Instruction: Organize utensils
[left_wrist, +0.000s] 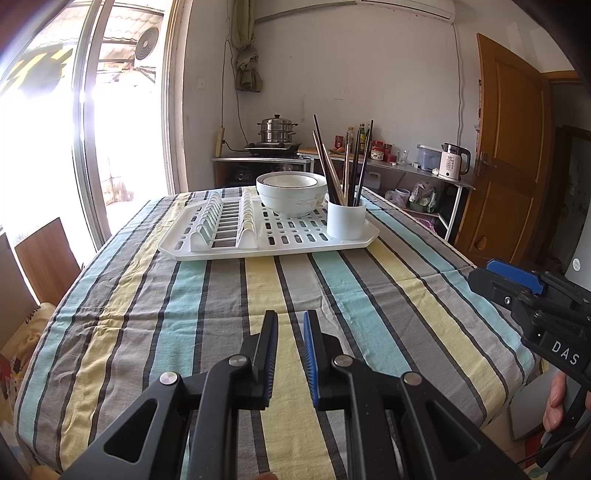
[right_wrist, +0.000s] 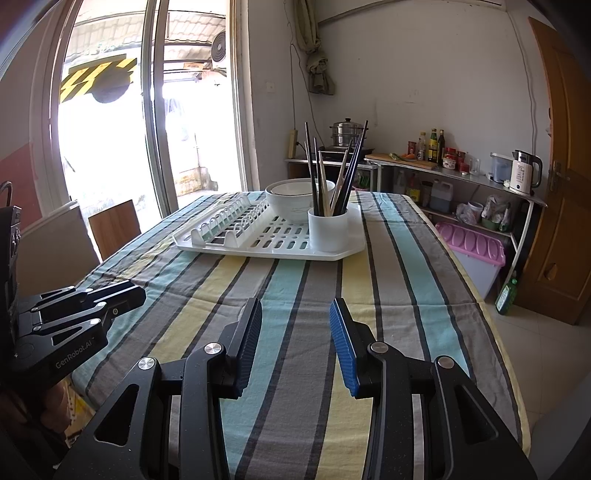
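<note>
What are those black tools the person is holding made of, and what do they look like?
Each claw, left and right, is black, angular, with round silver rivets and ribbed blue pads inside the fingers. White lettering marks the bodies: "DAS" and "GenRobot.AI". A thin black cable trails near the right one.

A white slotted plastic dish rack (left_wrist: 280, 236) is set on the far half of a table covered with a striped cloth (left_wrist: 229, 314), and the near half is left to the left gripper (left_wrist: 290, 347) and the right gripper (right_wrist: 295, 332), held side by side above it. On the rack, a white round bowl (left_wrist: 291, 194) is placed at the back, with a white cylindrical cup (left_wrist: 346, 221) just before it to the right, dark and pale chopsticks (left_wrist: 345, 166) standing inside, and the upright plate slots are found on the left
</note>
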